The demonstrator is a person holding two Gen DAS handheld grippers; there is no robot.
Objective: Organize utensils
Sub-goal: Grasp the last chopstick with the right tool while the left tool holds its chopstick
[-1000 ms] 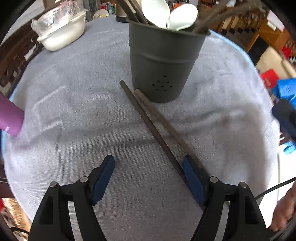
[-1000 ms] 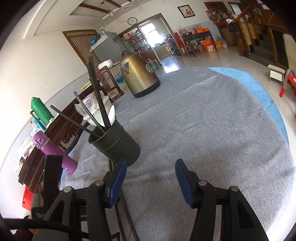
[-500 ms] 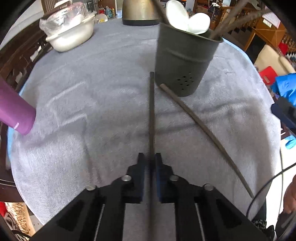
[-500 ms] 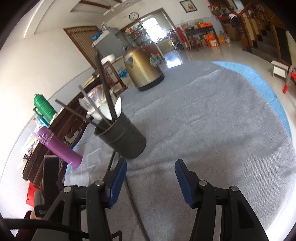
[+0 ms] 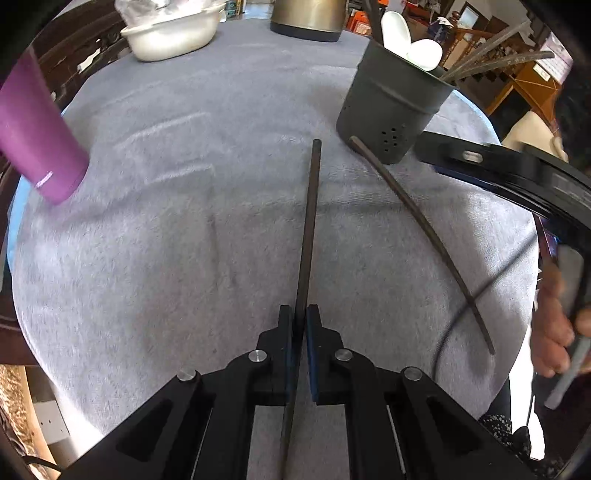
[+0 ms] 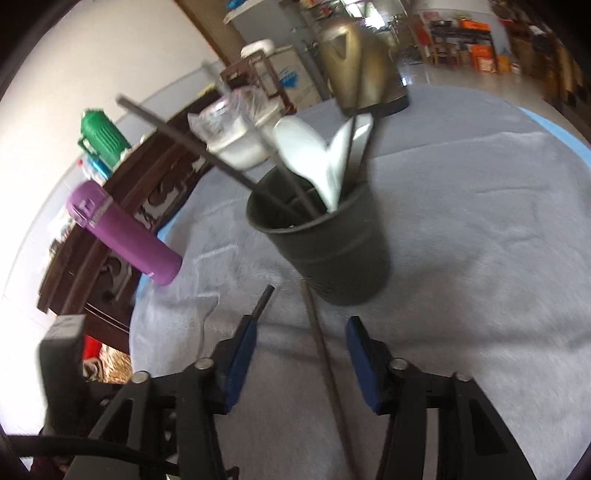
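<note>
My left gripper (image 5: 300, 314) is shut on a dark chopstick (image 5: 309, 221) that points straight ahead over the grey cloth; its tip also shows in the right wrist view (image 6: 263, 301). A second dark chopstick (image 5: 417, 229) lies on the cloth to the right, one end next to the dark grey utensil holder (image 5: 391, 107). The holder (image 6: 332, 251) contains white spoons (image 6: 310, 155) and several chopsticks. My right gripper (image 6: 301, 328) is open, low over the lying chopstick (image 6: 325, 350), which passes between its fingers.
A purple bottle (image 5: 33, 136) lies at the left edge of the round table (image 5: 166, 221). A white lidded dish (image 5: 170, 29) and a brass kettle (image 5: 306, 14) stand at the far side. The right gripper's body (image 5: 517, 173) reaches in beside the holder.
My left gripper closed on one chopstick and turned it away from the other. My right gripper came down and in towards the holder, over the lying chopstick.
</note>
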